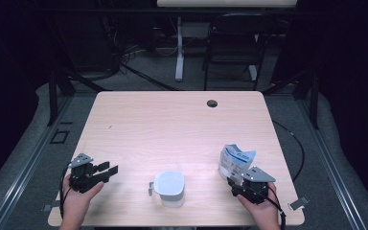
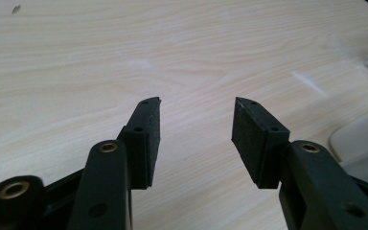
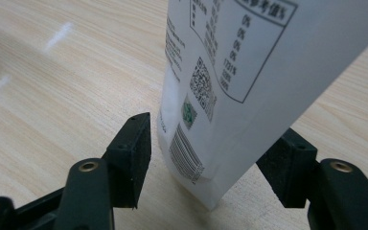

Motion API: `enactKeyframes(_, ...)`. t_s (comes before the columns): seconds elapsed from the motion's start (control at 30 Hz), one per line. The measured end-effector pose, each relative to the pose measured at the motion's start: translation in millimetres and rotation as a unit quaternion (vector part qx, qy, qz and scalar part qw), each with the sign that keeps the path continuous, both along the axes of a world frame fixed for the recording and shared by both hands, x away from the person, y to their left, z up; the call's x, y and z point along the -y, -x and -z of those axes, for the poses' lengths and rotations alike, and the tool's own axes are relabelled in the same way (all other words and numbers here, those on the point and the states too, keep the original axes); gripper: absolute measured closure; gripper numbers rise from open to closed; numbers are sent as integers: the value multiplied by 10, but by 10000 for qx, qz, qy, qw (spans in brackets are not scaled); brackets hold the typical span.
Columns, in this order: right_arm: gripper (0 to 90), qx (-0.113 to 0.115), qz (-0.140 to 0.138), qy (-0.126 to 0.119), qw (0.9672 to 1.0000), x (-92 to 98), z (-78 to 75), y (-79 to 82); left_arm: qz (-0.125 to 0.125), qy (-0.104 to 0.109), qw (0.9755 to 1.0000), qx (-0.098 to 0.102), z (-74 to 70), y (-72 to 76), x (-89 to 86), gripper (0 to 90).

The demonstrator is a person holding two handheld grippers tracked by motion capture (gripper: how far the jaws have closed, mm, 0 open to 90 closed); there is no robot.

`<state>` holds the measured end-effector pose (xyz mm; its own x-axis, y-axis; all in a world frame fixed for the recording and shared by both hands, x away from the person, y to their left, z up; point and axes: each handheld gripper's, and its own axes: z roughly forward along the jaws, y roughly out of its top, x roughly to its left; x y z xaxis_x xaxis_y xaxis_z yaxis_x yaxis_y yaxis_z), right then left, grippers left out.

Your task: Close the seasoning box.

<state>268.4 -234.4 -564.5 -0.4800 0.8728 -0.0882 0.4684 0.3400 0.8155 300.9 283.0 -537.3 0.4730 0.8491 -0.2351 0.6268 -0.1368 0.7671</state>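
Two grippers working near a white pouch and a white tub on a wooden table

The right gripper (image 1: 243,183) is standing wide around the foot of the upright white pouch (image 1: 235,160); in the right gripper view the printed pouch (image 3: 230,91) is sitting between the two pads, the left pad clearly off it with a gap, the right pad partly hidden behind its edge, so contact there cannot be told. The left gripper (image 1: 106,170) is hanging wide over bare table (image 1: 172,124), with nothing between its pads (image 2: 247,139). The lidded white tub (image 1: 169,188) is resting on the table between the two grippers, well off to the right of the left gripper, where its pale rim (image 2: 359,139) is showing just beyond the right pad
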Motion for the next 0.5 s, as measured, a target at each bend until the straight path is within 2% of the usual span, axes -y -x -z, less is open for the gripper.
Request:
enactKeyframes(0.1,396,-3,-8,9,10000,-2,2,0,-135,-148,9997,-108,119,-25,-41,501)
enactKeyframes(0.13,396,-3,-8,9,10000,-2,2,0,-135,-148,9997,-108,119,-25,-41,500)
enactKeyframes(0.17,396,-22,-17,33,10000,0,2,-2,-241,-126,9996,-95,163,-34,-48,492)
enactKeyframes(0.5,397,-28,-27,46,10000,-3,14,-5,-412,-259,9988,-83,264,-57,-69,480)
